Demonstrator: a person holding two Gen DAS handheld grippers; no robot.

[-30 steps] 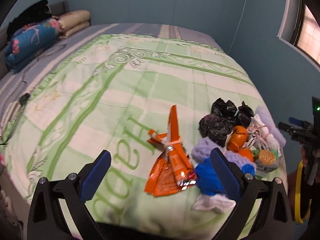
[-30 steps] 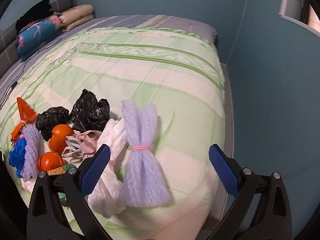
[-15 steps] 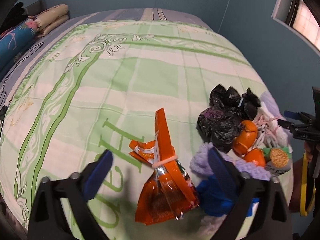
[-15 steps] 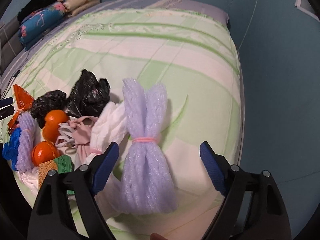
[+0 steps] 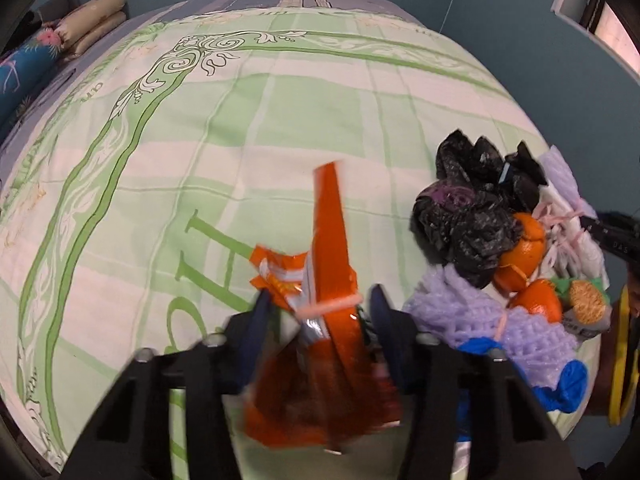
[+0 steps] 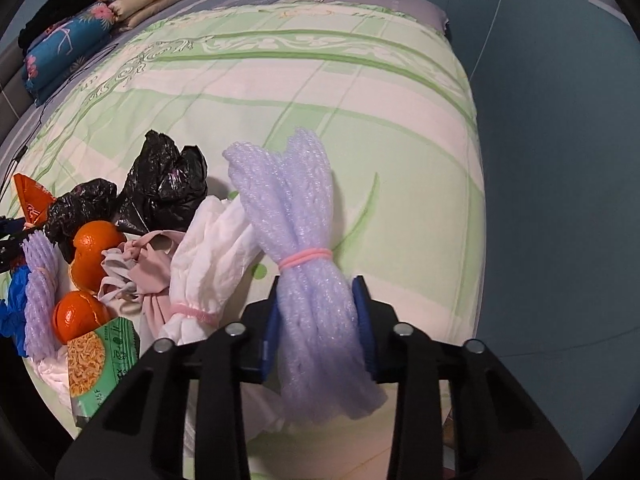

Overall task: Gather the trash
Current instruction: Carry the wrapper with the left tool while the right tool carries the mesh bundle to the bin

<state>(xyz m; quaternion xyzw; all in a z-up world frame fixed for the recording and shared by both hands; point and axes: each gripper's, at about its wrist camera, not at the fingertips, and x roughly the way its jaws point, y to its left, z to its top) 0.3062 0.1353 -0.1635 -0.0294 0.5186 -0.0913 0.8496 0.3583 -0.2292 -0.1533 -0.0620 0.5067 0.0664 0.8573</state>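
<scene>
On the bed, each hand-held gripper had just been closing: left around the orange wrapper, right pinching the purple foam bundle; both needed firm grips below the bands before lifting.

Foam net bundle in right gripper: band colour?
Pink band on the lilac foam net bundle; right wrist view.

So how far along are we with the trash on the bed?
Nothing looks collected yet. In hand: the left gripper, jaws just closing, has the orange wrapper between them; the right gripper, also just closing, is squeezing the purple foam net. Left on the bedspread: black bags, orange peels, white tissue bundle, green snack packet.
</scene>
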